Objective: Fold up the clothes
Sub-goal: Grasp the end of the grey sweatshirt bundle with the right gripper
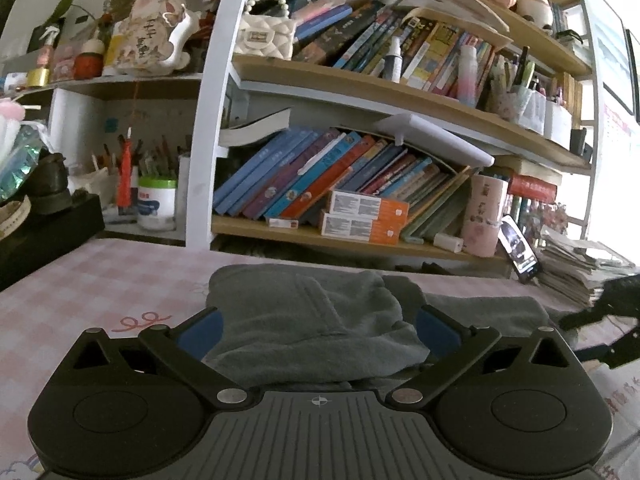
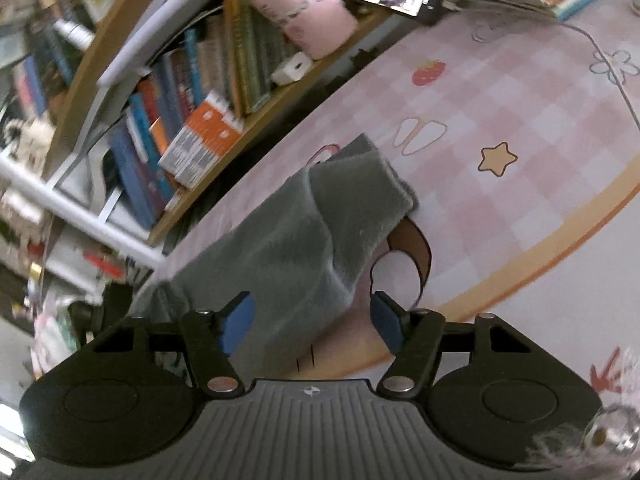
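Grey fleece clothing (image 1: pixel 304 320) lies in one soft heap on the table (image 1: pixel 92 280), which wears a pink checked cloth with cartoon drawings. I count one piece of clothing and two claws. The left claw (image 1: pixel 318 330) sits low at the near edge of the heap, its two blue pads wide apart with the grey cloth bunched between them; they do not seem to squeeze it, so it looks open. The right claw (image 2: pixel 314 322) is tilted over the right end of the clothing (image 2: pixel 288 248), where a folded flap sticks out. Its two blue pads also stand apart; the left pad is just beside the cloth and the right pad hangs over bare table, so it holds nothing. The left view shows the bookshelf (image 1: pixel 360 236) behind the table, with three shelves of leaning books, two orange and white boxes (image 1: pixel 366 216), one pink cup (image 1: pixel 484 216) and one phone (image 1: pixel 520 250) propped up. It also catches a dark bit of the right claw at its right edge. The right view shows one star (image 2: pixel 498 159) and one strawberry (image 2: pixel 429 72) drawn on the cloth, which the left view misses. The far left of the right view is blurred.
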Motion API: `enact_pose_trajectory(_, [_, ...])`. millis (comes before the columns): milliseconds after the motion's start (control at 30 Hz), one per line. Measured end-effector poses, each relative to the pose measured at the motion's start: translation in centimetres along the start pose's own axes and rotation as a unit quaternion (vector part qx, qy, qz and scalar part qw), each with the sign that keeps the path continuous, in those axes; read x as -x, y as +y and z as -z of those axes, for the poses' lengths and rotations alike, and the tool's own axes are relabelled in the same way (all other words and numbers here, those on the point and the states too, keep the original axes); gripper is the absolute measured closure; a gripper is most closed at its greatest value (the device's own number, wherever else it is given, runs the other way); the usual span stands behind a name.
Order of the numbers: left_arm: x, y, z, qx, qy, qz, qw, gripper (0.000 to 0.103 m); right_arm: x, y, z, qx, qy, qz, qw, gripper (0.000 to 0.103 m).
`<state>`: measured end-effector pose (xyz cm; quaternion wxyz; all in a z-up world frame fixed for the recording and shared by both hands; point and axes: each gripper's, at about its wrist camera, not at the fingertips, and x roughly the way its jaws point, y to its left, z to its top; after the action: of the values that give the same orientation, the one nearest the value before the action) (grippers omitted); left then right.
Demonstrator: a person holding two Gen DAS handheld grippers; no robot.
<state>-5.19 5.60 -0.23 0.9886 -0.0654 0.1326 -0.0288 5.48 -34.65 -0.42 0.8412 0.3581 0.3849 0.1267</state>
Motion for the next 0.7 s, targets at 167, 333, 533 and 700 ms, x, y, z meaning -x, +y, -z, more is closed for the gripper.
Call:
enact_pose_trajectory(167, [0.0, 0.0, 0.0, -0.001, 0.000, 0.003, 1.0000, 0.000, -1.7, 0.6, -1.1, -0.008, -0.004, 0.019, 1.000, 0.059])
enact_pose_trajectory(333, [0.1, 0.0, 0.0, 0.002, -0.001, 0.003, 1.0000, 0.000, -1.0, 3.8, -0.6, 0.099, -0.056, 0.020, 0.993, 0.090])
enact_pose_trajectory(533, [0.2, -0.1, 0.1, 0.001, -0.001, 0.002, 1.0000, 0.000, -1.3, 3.3, -0.6, 0.093, -0.047, 0.044, 0.994, 0.088])
enact_pose_trajectory(700, [0.1, 0.0, 0.1, 0.003, -0.002, 0.001, 1.0000, 0.000, -2.4, 0.6, -0.8, 0.028, -0.036, 0.065, 0.997, 0.067])
